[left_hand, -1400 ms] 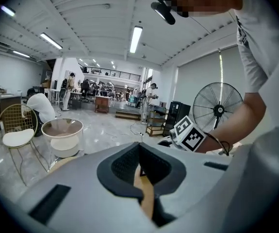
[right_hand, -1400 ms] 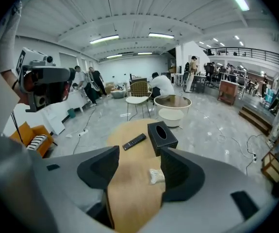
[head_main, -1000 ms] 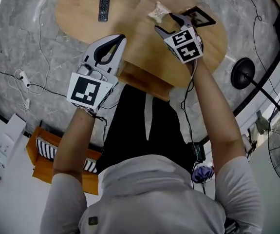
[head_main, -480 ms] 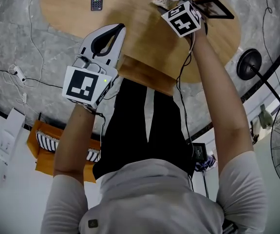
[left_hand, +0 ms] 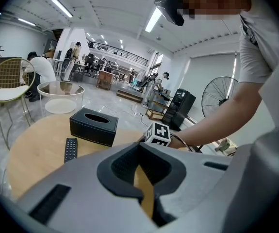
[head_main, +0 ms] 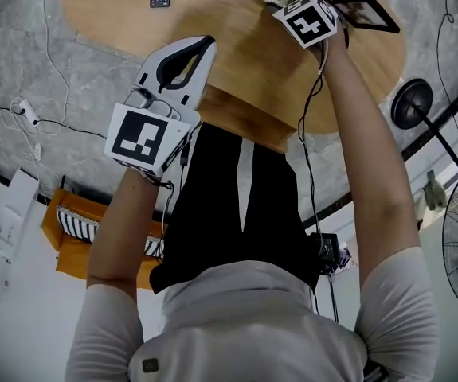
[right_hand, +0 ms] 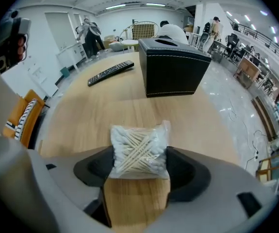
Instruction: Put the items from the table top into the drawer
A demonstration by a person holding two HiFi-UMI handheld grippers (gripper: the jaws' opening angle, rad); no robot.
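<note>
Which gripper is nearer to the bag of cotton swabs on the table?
Right. The right gripper, its jaws just opened wider, stands astride the bag of cotton swabs; the left gripper hangs apart, over the near edge of the table.

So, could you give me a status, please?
Left gripper shut, empty. Right gripper just opened wider, jaws astride cotton swab bag on table, not gripping. Tissue box beyond, clear.

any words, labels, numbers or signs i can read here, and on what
None can be read.
remote: button marks too small to read.
marker cubes: black-and-white square patterns, no letters.
tissue box and bag of cotton swabs: no print shows.
</note>
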